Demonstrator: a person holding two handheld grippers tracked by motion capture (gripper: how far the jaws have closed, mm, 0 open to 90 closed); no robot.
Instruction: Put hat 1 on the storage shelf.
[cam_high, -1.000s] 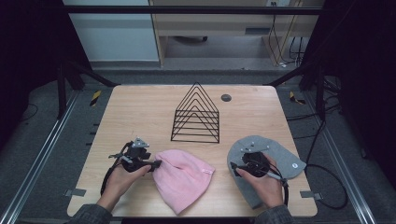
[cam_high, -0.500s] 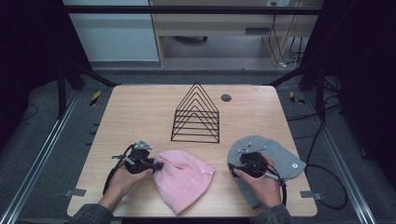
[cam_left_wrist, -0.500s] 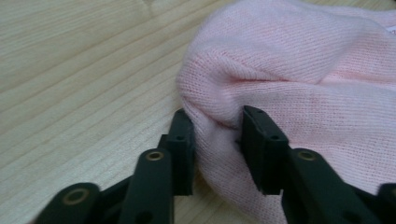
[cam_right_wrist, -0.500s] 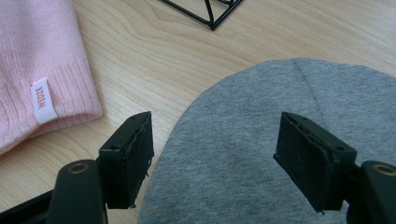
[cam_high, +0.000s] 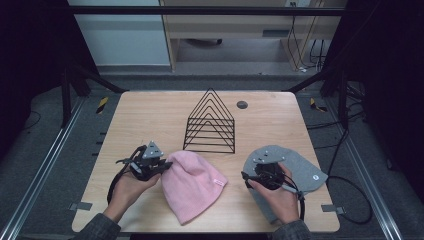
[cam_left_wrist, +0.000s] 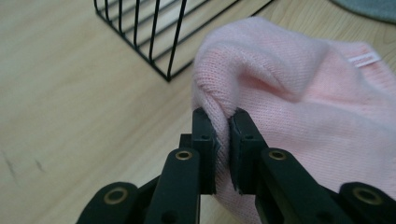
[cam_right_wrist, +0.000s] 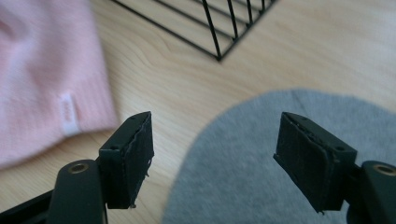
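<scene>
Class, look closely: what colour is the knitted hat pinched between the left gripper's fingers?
Pale pink. The hat shows best in the left gripper view.

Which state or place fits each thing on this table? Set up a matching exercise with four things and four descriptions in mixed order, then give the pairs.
Things:
1. pink beanie
2. grey beanie
3. wire rack
4. right gripper

Descriptions:
A. jaws wide apart
B. a fold of it pinched by the left gripper
C. stands at the middle of the table
D. lies flat under the right gripper

Pairs: 1-B, 2-D, 3-C, 4-A
</scene>
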